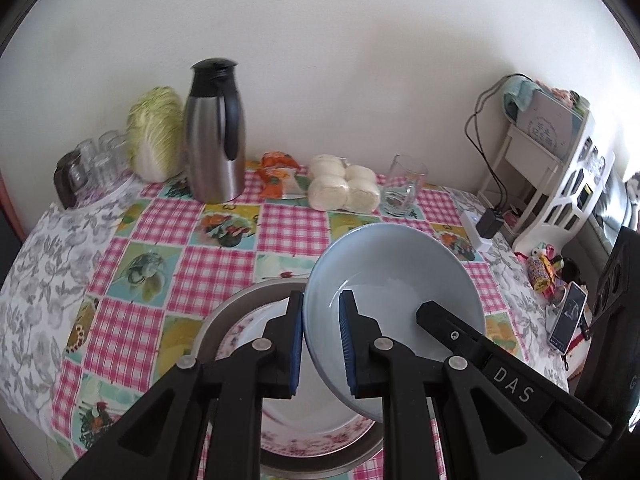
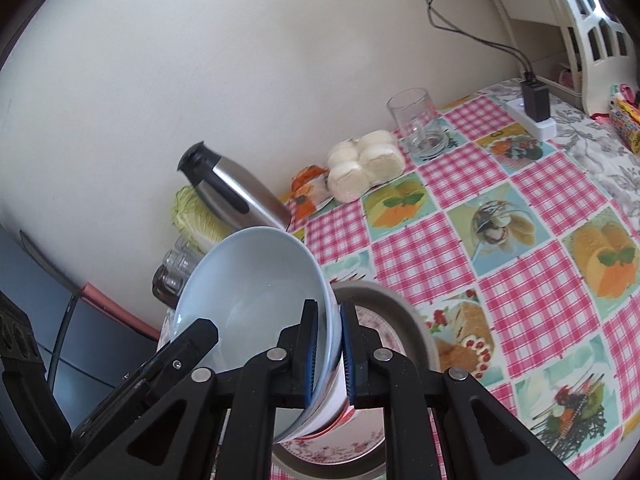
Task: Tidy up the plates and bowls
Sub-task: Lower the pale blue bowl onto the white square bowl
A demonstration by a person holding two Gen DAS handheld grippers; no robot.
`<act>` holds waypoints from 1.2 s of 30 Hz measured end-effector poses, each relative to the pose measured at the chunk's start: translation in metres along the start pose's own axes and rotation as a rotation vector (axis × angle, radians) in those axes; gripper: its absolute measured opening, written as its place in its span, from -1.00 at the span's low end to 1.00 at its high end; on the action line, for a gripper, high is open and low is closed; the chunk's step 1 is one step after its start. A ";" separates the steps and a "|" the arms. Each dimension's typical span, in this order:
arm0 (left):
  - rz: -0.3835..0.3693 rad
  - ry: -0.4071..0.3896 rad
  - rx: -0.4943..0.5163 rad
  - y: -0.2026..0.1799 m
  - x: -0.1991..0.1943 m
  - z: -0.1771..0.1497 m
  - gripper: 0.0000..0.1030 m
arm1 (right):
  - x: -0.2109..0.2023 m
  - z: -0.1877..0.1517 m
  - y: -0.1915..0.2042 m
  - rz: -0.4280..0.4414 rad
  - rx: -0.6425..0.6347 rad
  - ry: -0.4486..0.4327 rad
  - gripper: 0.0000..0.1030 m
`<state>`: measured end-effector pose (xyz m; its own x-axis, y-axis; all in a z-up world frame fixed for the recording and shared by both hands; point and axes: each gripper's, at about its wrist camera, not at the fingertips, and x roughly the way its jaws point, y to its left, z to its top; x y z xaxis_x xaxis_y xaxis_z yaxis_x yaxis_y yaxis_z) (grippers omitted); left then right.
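Bowl: your left tongs [image 1: 320, 344] and right tongs [image 2: 329, 354] clamp the pale blue bowl's [image 1: 400, 264] rim.
Done: floral plate [image 1: 320, 428] sits in the metal basin [image 1: 224, 312].
Left: bowl unplaced, basin at 6 o'clock.

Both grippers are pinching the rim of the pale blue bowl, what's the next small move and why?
Probably lower the pale blue ceramic bowl straight down. The left gripper and right gripper clamp opposite rims, holding it tilted above the floral plate that sits in the round metal basin, so nesting it there looks likely.
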<state>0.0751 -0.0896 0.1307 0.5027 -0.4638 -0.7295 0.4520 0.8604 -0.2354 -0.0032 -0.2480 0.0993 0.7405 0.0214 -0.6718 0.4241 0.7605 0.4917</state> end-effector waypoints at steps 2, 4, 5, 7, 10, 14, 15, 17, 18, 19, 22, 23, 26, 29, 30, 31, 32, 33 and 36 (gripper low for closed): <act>0.005 0.010 -0.029 0.013 0.002 -0.003 -0.66 | 0.007 -0.005 0.008 -0.003 -0.021 0.020 -0.74; 0.011 0.018 -0.052 0.024 0.004 -0.006 -0.66 | 0.016 -0.011 0.017 -0.005 -0.041 0.042 -0.73; 0.011 0.021 -0.060 0.028 0.005 -0.007 -0.66 | 0.020 -0.013 0.019 -0.005 -0.048 0.052 -0.73; 0.006 0.028 -0.078 0.036 0.008 -0.008 -0.66 | 0.028 -0.017 0.023 -0.003 -0.061 0.071 -0.73; 0.000 0.054 -0.099 0.044 0.017 -0.011 -0.66 | 0.039 -0.022 0.023 -0.008 -0.062 0.103 -0.73; -0.004 0.089 -0.113 0.047 0.029 -0.015 -0.66 | 0.045 -0.025 0.026 -0.053 -0.083 0.116 -0.71; -0.005 0.093 -0.117 0.047 0.031 -0.016 -0.66 | 0.046 -0.026 0.027 -0.067 -0.094 0.115 -0.71; -0.005 0.096 -0.126 0.048 0.033 -0.017 -0.67 | 0.046 -0.026 0.029 -0.090 -0.110 0.113 -0.71; -0.003 0.095 -0.129 0.048 0.033 -0.017 -0.69 | 0.046 -0.026 0.029 -0.094 -0.112 0.114 -0.70; 0.002 0.097 -0.132 0.049 0.034 -0.018 -0.74 | 0.046 -0.026 0.029 -0.097 -0.113 0.116 -0.70; 0.000 0.110 -0.142 0.051 0.039 -0.020 -0.80 | 0.048 -0.026 0.027 -0.106 -0.110 0.127 -0.70; 0.001 0.114 -0.145 0.052 0.041 -0.021 -0.83 | 0.050 -0.026 0.026 -0.107 -0.108 0.132 -0.69; 0.004 0.112 -0.150 0.054 0.040 -0.020 -0.85 | 0.050 -0.026 0.026 -0.106 -0.115 0.132 -0.65; 0.009 0.111 -0.152 0.054 0.040 -0.019 -0.86 | 0.050 -0.026 0.026 -0.108 -0.119 0.134 -0.64; 0.013 0.110 -0.149 0.054 0.040 -0.019 -0.87 | 0.050 -0.026 0.027 -0.109 -0.119 0.136 -0.64; 0.015 0.109 -0.148 0.054 0.040 -0.019 -0.87 | 0.050 -0.026 0.027 -0.108 -0.117 0.138 -0.62; 0.016 0.108 -0.148 0.054 0.040 -0.019 -0.88 | 0.050 -0.026 0.027 -0.107 -0.116 0.140 -0.62; 0.015 0.107 -0.151 0.055 0.041 -0.019 -0.88 | 0.049 -0.025 0.027 -0.106 -0.117 0.143 -0.60; 0.015 0.102 -0.151 0.055 0.040 -0.018 -0.88 | 0.049 -0.025 0.027 -0.105 -0.115 0.149 -0.58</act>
<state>0.1065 -0.0571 0.0769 0.4280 -0.4336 -0.7930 0.3256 0.8925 -0.3123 0.0322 -0.2100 0.0659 0.6063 0.0274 -0.7948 0.4261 0.8326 0.3538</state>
